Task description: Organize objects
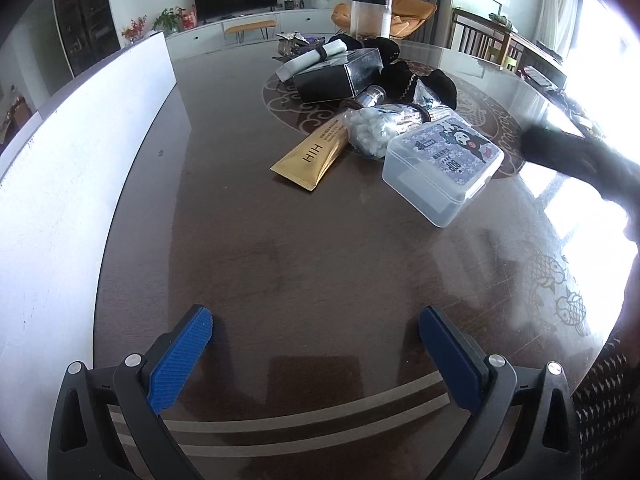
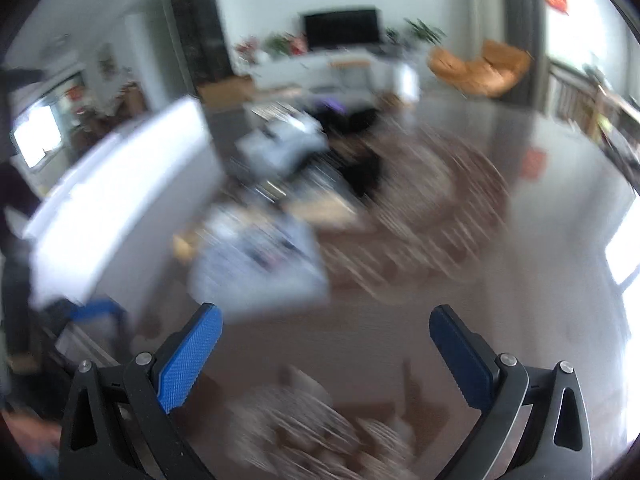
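While both tools hang empty, nothing's been picked yet. Left gripper (image 1: 316,320) w/ blue pads is spread wide above bare dark wood table (image 1: 280,248). Right gripper (image 2: 326,320) is likewise wide apart, its view smeared by motion blur. Ahead lies the clutter: clear plastic lidded box w/ cartoon sticker (image 1: 442,168) nearest, gold tube (image 1: 310,156) beside a bag of cotton swabs (image 1: 372,130), black carton (image 1: 336,76) further back. White bin wall (image 1: 80,160) stands left. Likely step: reach. Next move probably needs closing in on the box & squaring up to its sides.
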A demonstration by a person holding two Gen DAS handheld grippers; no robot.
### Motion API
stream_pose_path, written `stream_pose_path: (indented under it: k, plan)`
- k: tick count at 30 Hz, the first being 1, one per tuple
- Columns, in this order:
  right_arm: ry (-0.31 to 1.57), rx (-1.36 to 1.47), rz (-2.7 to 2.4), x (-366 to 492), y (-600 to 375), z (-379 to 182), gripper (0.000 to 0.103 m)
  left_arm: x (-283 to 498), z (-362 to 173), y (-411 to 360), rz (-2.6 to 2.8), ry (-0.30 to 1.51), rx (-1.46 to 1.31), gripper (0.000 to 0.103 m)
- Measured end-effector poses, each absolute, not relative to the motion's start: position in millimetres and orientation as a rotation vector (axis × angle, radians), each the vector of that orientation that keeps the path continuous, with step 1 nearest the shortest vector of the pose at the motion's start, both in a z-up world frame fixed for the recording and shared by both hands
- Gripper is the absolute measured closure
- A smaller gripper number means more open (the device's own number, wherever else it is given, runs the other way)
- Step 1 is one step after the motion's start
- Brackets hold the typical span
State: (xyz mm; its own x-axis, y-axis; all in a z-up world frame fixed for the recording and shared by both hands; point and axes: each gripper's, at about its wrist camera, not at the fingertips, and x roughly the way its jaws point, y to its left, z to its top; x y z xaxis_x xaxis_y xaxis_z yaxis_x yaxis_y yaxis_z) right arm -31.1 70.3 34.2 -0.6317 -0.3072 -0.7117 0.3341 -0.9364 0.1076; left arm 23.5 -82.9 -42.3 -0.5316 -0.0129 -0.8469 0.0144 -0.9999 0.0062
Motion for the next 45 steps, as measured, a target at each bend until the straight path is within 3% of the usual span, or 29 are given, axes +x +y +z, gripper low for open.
stream_pose_path:
  k: [5, 8, 17, 23, 45]
  plan:
    - [0.479, 1.054, -2.473, -59, -15, 27, 0.000, 25, -42, -84, -2.738, -0.004, 1.528, 0.000]
    - [0.604, 1.106, -2.441, -67, -18, 6, 0.000, 27, -42, -86, -2.744, -0.010, 1.536, 0.000]
    - [0.339, 1.283, -2.582, -40, 116, -20, 0.000, 16, -42, -84, -2.715, -0.005, 1.574, 0.000]
    - [0.087, 1.342, -2.650, -36, 155, -16, 0.000, 18, -43, -84, -2.722, -0.005, 1.562, 0.000]
    - [0.126, 1.320, -2.704, -35, 154, -20, 0.000, 23, -43, -84, -2.738, 0.010, 1.498, 0.000]
